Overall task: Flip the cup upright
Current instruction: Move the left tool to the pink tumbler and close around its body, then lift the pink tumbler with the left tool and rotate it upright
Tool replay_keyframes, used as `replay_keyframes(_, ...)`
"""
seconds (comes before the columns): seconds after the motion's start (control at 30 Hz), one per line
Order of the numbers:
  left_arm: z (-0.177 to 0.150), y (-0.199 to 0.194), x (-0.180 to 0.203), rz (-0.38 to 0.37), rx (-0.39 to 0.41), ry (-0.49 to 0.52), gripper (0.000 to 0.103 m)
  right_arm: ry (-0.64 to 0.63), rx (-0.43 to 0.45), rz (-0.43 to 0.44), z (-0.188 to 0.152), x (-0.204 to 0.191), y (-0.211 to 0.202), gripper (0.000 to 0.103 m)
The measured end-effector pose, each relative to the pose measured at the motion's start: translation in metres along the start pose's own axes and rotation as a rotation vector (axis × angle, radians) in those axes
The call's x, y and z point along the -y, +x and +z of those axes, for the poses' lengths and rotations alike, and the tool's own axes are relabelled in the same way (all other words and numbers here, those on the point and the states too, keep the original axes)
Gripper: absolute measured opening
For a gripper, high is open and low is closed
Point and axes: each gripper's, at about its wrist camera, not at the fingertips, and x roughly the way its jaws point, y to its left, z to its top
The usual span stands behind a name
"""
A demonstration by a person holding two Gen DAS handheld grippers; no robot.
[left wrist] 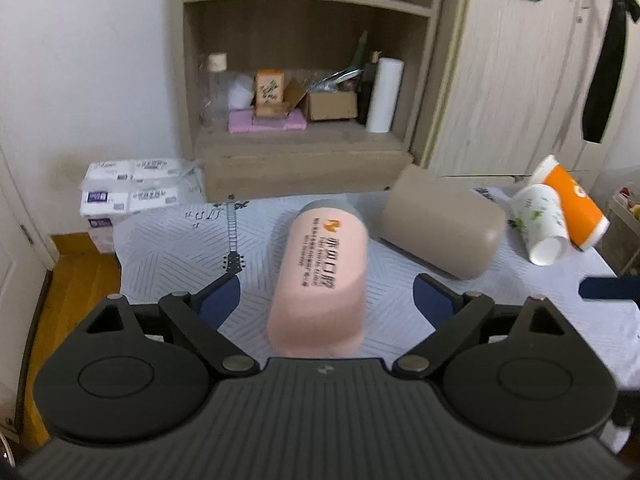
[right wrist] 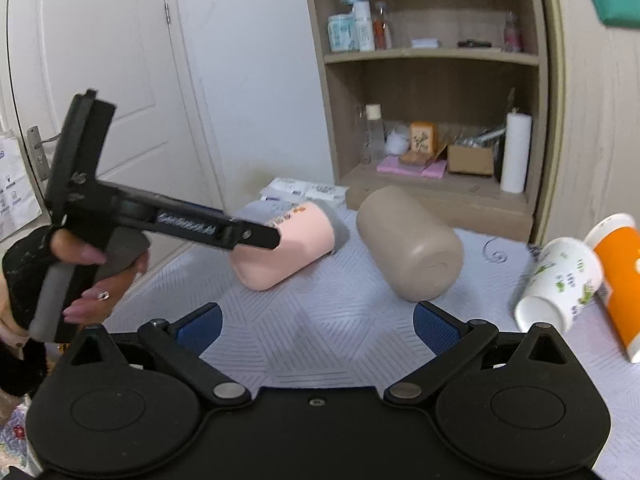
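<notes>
- The pink cup [left wrist: 320, 276] lies on its side near the middle of the table [left wrist: 168, 240], grey end toward the far edge.
- The left hand-held gripper [left wrist: 326, 300] is spread wide, its pads either side of the cup, not touching.
- Best to close squarely mid-body, then tip slowly; the beige cup [left wrist: 440, 220] lies just beside.
- The right hand-held gripper [right wrist: 316, 322] hangs wide, empty.

Four cups on table: pink cup [left wrist: 320, 276], taupe cup [left wrist: 440, 222], white paper cup [left wrist: 542, 224], orange paper cup [left wrist: 572, 204].
</notes>
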Motion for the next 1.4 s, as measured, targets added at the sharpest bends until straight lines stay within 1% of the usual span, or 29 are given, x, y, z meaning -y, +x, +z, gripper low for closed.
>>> replay_keyframes(0.1,0.005,0.013,-0.006,-0.018,-0.024,-0.012,0.094,0.001,-0.041,0.019,0.004,0.001,0.015,0.103)
replay_keyframes(0.23,0.009,0.023,-0.012,-0.016,-0.042,-0.022,0.094,0.007,-0.09,0.06,0.011,0.0,0.038,0.103)
replay_keyframes(0.3,0.01,0.026,-0.016,-0.04,-0.054,-0.036,0.094,0.011,-0.112,0.084,0.016,-0.001,0.052,0.103)
replay_keyframes(0.37,0.01,0.028,-0.02,-0.063,-0.064,-0.053,0.094,0.009,-0.128,0.086,0.02,-0.001,0.066,0.103)
replay_keyframes(0.47,0.01,0.029,-0.022,-0.08,-0.07,-0.042,0.087,0.015,-0.146,0.092,0.022,-0.001,0.079,0.103)
replay_keyframes(0.6,0.009,0.033,-0.024,-0.093,-0.067,-0.058,0.087,0.012,-0.155,0.095,0.022,0.001,0.087,0.103)
replay_keyframes(0.67,0.008,0.037,-0.027,-0.115,-0.075,-0.069,0.087,0.016,-0.157,0.091,0.022,0.002,0.088,0.103)
replay_keyframes(0.73,0.006,0.04,-0.029,-0.133,-0.087,-0.09,0.081,0.021,-0.164,0.085,0.023,0.003,0.089,0.103)
replay_keyframes(0.77,0.006,0.041,-0.029,-0.144,-0.094,-0.096,0.072,0.02,-0.167,0.083,0.023,0.003,0.089,0.103)
replay_keyframes(0.8,0.005,0.042,-0.03,-0.157,-0.104,-0.104,0.065,0.019,-0.167,0.08,0.023,0.003,0.089,0.103)
replay_keyframes(0.83,0.004,0.043,-0.03,-0.162,-0.115,-0.113,0.061,0.017,-0.167,0.077,0.022,0.003,0.088,0.103)
replay_keyframes(0.93,0.002,0.043,-0.031,-0.17,-0.117,-0.136,0.06,0.015,-0.166,0.076,0.023,0.004,0.088,0.103)
replay_keyframes(1.07,0.001,0.043,-0.034,-0.177,-0.14,-0.219,0.06,0.015,-0.17,0.075,0.022,0.004,0.086,0.103)
replay_keyframes(1.23,-0.006,0.03,-0.025,-0.154,-0.164,-0.246,0.06,0.014,-0.179,0.079,0.018,0.004,0.082,0.103)
replay_keyframes(1.4,-0.016,0.015,-0.013,-0.165,-0.2,-0.291,0.06,0.012,-0.194,0.081,0.009,0.004,0.072,0.103)
